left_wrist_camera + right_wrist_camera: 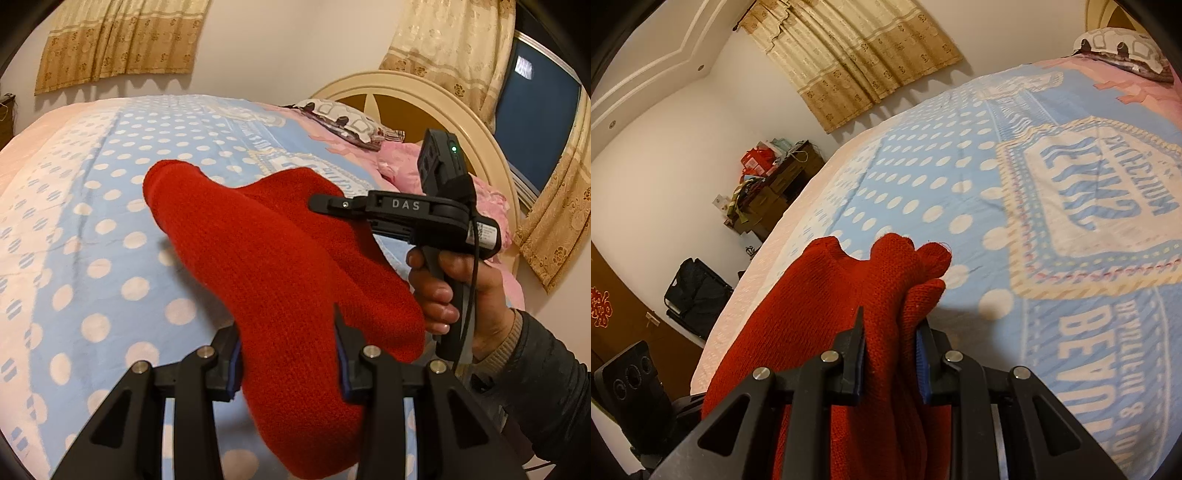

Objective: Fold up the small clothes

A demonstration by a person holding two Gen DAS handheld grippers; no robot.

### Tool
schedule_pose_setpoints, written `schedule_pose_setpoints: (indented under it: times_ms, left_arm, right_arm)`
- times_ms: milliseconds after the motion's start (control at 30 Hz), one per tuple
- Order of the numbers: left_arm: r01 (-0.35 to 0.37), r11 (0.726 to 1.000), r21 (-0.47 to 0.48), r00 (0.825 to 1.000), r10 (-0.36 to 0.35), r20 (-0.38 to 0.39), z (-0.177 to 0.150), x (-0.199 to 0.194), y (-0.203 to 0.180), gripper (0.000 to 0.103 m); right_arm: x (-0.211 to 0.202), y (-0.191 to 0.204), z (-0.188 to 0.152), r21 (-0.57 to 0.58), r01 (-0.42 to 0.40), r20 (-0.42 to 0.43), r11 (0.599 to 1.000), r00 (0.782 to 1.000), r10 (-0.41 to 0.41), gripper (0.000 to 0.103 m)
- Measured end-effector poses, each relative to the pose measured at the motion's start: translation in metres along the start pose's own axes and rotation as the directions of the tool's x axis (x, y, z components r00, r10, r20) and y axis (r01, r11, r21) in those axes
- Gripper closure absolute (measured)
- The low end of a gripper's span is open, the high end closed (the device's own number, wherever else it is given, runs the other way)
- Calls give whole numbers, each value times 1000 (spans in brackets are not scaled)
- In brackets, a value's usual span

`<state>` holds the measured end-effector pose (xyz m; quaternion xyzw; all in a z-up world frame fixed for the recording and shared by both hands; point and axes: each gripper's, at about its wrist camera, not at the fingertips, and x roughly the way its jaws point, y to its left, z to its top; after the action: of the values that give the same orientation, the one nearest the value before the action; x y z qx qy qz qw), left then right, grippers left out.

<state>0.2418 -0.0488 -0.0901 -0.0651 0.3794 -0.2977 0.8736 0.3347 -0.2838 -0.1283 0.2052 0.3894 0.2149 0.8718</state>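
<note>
Now both my tools hold the red knit (258,266) up over the bed (92,221).
My left tool (288,354) pinches one part of it between its pads; my right tool (891,347) clamps a bunched edge, folds sticking up past the tips. Beyond lie the dotted blue bedspread (923,177), a pillow (343,120) and curtains (849,55).

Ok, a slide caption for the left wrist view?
Both grippers lift a red knit garment above the polka-dot bedspread, left gripper and right gripper clamped on it.
</note>
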Motion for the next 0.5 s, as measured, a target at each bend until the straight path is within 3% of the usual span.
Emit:
schedule_pose_setpoints:
  times_ms: [500]
  left_arm:
    - [-58, 997, -46, 997, 60, 39, -25, -46, 25, 63]
  right_arm:
    - [23, 55, -17, -38, -72, -45, 997, 997, 70, 81]
